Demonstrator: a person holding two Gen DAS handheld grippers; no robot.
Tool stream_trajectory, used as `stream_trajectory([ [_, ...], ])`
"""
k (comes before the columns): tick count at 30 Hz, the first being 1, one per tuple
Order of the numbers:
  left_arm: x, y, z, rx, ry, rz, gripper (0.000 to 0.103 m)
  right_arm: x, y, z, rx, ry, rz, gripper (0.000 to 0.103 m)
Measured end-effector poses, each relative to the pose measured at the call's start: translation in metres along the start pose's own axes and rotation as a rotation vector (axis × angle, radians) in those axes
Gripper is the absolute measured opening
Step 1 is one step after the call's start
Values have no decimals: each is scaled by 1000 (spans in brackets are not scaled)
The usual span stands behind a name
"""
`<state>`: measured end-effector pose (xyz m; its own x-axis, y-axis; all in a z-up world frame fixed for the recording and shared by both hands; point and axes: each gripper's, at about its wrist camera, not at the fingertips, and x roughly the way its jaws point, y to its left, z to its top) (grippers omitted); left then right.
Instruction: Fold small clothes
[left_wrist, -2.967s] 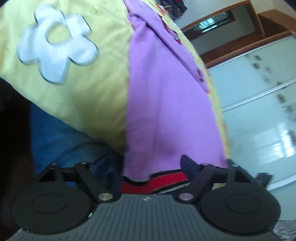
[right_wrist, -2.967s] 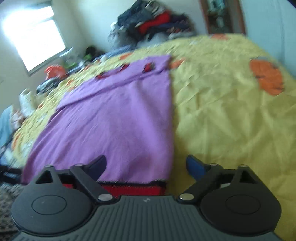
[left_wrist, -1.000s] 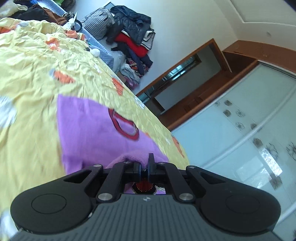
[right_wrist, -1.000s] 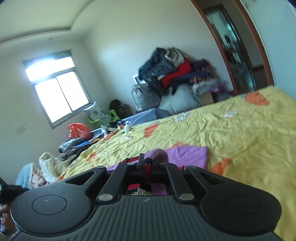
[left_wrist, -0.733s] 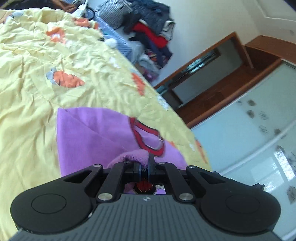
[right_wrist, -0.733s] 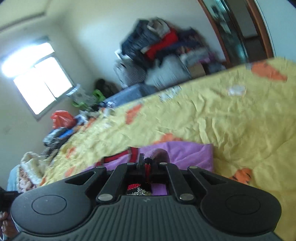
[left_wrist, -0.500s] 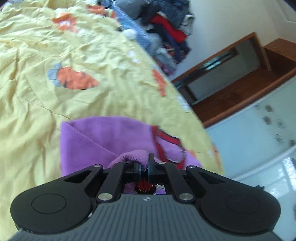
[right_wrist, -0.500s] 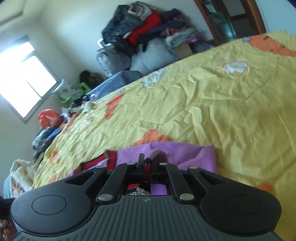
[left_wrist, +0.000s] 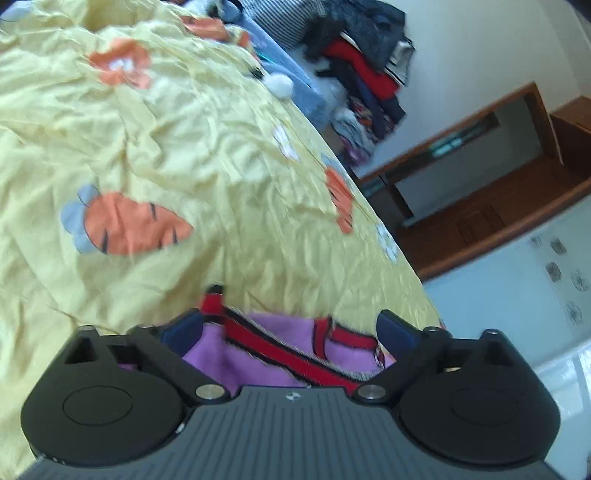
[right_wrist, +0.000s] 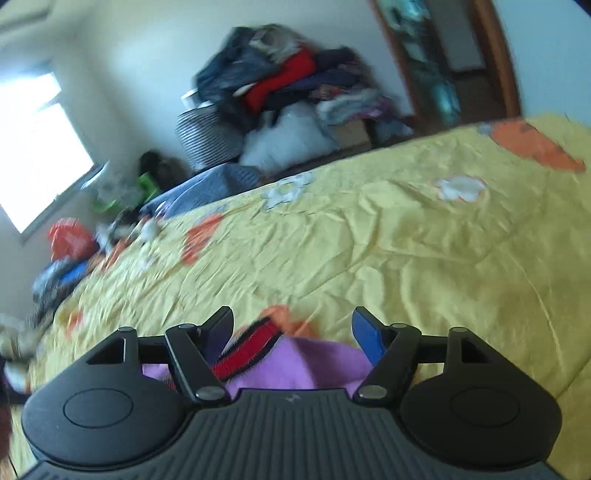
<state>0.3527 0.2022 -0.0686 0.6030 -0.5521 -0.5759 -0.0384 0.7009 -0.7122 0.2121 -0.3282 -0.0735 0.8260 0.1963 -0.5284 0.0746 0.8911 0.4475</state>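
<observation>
The purple garment (left_wrist: 273, 354), a small top trimmed in red and black ribbed banding (left_wrist: 280, 350), lies on the bed at the bottom centre of both wrist views, right under the tools, with its banded edge bunched up rather than flat. That bunching looks like cloth being let go: the left gripper (left_wrist: 290, 326) has its jaws opening wide, the dark blue pads standing either side of the fabric without pressing it, so the garment sits between them but is not held. The right gripper (right_wrist: 291, 328) is opening too, less far, its bright blue pad (right_wrist: 364, 338) clear of the purple cloth at the lower middle of the frame and the red trim (right_wrist: 247, 350) poking up near the other finger. Both tools point down at a slant toward the yellow bedsheet (right_wrist: 369, 240), printed with orange carrots (left_wrist: 129, 225) and white flowers (right_wrist: 460, 188), which I take as the working surface because it gives a broad soft plane for laying a fold. My guess is one fold is just being set down here. Beyond the bed, at the top centre of the right view, a heap of clothes (right_wrist: 280, 81) is piled against the wall, a bright window (right_wrist: 33, 147) glares at the left edge, and a wooden doorway (left_wrist: 480, 155) fills the right of the left view.
</observation>
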Motion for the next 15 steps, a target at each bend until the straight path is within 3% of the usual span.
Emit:
stream_trajectory([
  [3, -8, 12, 2, -62, 6, 45, 82, 2, 7, -8, -46, 28, 44, 72],
  [6, -23, 15, -18, -30, 65, 12, 81, 11, 12, -14, -64, 82, 122, 71],
  [7, -31, 13, -31, -5, 76, -23, 82, 14, 16, -16, -81, 99, 118, 70],
  [9, -54, 9, -59, 55, 74, -3, 84, 12, 21, -20, -117, 113, 66, 71],
  [13, -97, 25, -108, 107, 100, -29, 85, -23, 2, -29, -101, 109, 145, 70],
  [15, -106, 35, -121, 102, 130, -87, 85, -43, -16, -36, -63, 115, 197, 70],
])
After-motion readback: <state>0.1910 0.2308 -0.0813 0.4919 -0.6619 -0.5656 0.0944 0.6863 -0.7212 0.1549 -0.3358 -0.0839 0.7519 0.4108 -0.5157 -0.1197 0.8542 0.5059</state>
